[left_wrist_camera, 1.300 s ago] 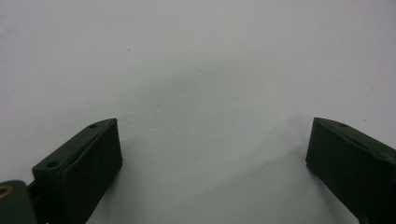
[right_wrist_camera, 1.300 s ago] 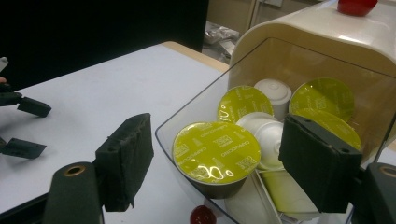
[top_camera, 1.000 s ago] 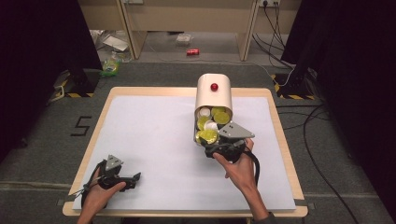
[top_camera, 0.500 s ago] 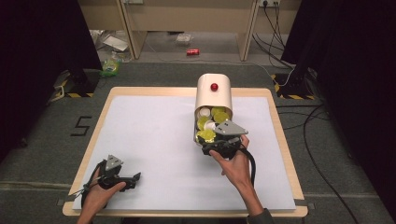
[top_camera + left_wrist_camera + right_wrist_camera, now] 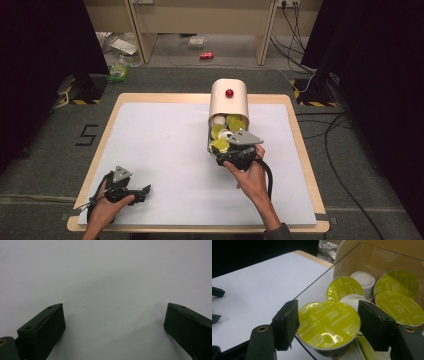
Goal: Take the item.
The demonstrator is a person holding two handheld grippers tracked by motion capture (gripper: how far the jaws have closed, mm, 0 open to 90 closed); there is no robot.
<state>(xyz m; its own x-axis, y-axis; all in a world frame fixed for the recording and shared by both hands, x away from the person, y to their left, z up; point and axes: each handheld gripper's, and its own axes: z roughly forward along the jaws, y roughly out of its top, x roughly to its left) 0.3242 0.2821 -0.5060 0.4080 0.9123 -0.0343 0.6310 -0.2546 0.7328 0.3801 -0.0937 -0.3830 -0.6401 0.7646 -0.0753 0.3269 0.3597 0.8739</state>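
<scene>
At the centre bottom of my right gripper view, a yellow-lidded capsule [image 5: 328, 323] sits between the jaws of the right gripper [image 5: 328, 327], which have just been closing and now grip its rim on both sides. It lies at the mouth of the cream container [image 5: 229, 102], right of centre in the high view, among more yellow-lidded capsules [image 5: 398, 303]. At lower left, I see the left gripper [image 5: 142, 191] resting on the white table [image 5: 165, 145], jaws spread wide with nothing between them.

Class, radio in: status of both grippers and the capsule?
Right gripper jaws just closing, shut on yellow-lidded coffee capsule in clear container. Left gripper open. Nothing obstructing.
</scene>
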